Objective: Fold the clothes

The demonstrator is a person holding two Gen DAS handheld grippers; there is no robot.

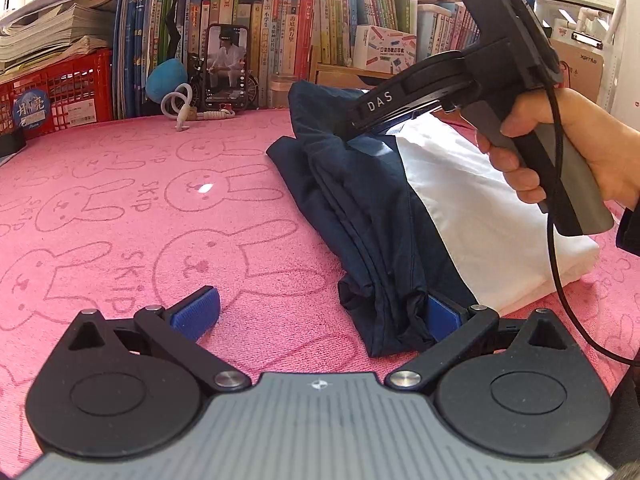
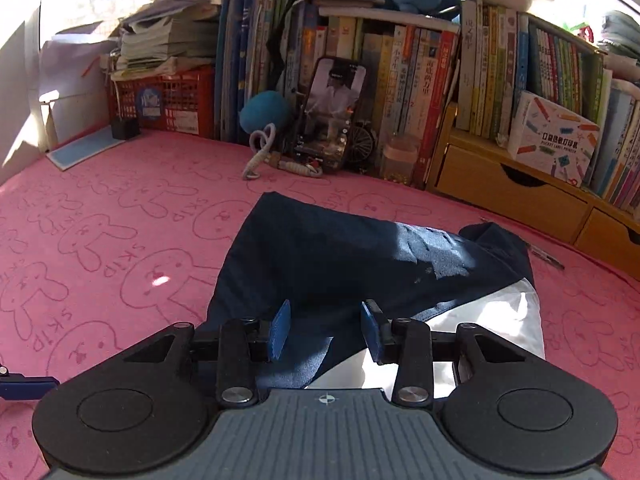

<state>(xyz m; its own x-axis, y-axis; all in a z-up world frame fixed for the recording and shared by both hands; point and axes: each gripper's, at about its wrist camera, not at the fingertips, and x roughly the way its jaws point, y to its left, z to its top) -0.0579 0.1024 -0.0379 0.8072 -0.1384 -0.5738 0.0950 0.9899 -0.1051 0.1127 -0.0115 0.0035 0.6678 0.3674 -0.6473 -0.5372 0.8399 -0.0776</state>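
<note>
My left gripper (image 1: 320, 316) gapes wide, one pad against the navy-and-white garment (image 1: 380, 216) lying folded toward the worktop's (image 1: 120, 200) right side; my right gripper (image 2: 325, 330) hovers part-open above it (holding nothing), probably to reposition.

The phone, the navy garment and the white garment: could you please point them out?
phone (image 1: 226, 67), left wrist view, middle of its screen.
navy garment (image 2: 320, 252), right wrist view, its upper fold.
white garment (image 1: 480, 216), left wrist view, its top face.
</note>
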